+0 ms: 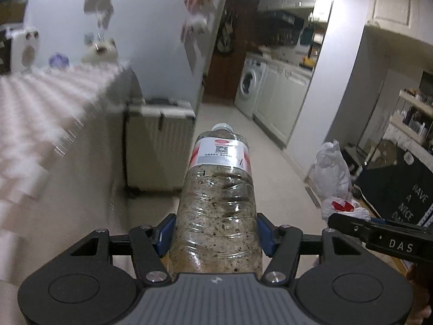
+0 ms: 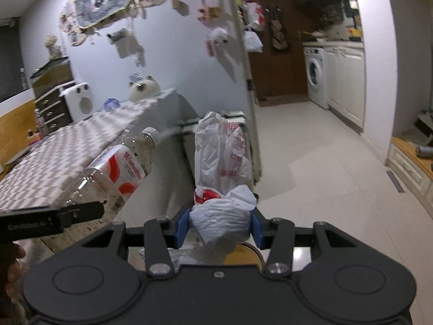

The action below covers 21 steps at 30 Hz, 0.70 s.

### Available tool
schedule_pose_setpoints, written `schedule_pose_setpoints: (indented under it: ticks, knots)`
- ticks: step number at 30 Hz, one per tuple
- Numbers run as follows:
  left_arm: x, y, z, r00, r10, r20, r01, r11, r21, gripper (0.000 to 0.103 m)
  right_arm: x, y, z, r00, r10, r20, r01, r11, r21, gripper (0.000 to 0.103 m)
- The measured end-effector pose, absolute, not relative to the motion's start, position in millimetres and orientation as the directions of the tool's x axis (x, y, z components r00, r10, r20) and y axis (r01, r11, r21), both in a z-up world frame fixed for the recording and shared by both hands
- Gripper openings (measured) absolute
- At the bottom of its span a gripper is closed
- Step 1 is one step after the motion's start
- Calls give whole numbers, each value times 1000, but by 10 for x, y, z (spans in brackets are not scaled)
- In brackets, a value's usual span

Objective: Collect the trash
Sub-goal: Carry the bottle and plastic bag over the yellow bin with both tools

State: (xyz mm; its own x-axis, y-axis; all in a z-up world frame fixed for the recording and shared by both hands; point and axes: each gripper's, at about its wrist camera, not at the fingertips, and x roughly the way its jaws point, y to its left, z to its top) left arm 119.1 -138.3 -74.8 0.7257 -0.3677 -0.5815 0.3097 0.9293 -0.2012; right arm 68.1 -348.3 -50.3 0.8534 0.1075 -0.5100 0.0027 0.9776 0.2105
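My left gripper (image 1: 215,233) is shut on a clear plastic bottle (image 1: 219,189) with a white and red label and a white cap; dark specks cover its inside. Its cap points away from me over the floor. The same bottle (image 2: 116,168) shows at the left of the right wrist view, tilted up to the right. My right gripper (image 2: 218,223) is shut on a bunched white plastic bag (image 2: 220,162) with red print, which stands up between the blue pads (image 2: 181,224). That bag (image 1: 334,173) appears at the right of the left wrist view, with the right gripper's black body below it.
A table with a checked cloth (image 2: 67,149) runs along the left. A white suitcase (image 1: 159,146) stands against the wall past it. The pale floor (image 2: 311,168) leads to a washing machine (image 2: 315,74) and white cabinets. A black mat with lettering (image 1: 400,189) lies at the right.
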Motion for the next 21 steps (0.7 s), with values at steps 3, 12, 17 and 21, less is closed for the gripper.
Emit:
schedule_pose_setpoints:
  ticks: [3, 12, 17, 21]
  knots:
    - [1390, -1582, -1051, 677, -370, -636, 303, 928, -217, 61, 777, -3618, -706, 832, 99, -546, 38, 972, 234, 47]
    - [2164, -1756, -2157, 533, -329, -779, 212, 944, -253, 61, 1263, -3833, -1512, 740, 92, -666, 129, 953, 275, 47]
    - [2638, -1602, -2848, 455, -286, -843, 101, 957, -270, 61, 1665, -3888, -2058, 669, 105, -735, 169, 942, 289, 47]
    - [2952, -1522, -3337, 397, -270, -877, 27, 959, -283, 62, 2039, -3861, -2538, 609, 130, -782, 186, 935, 301, 48]
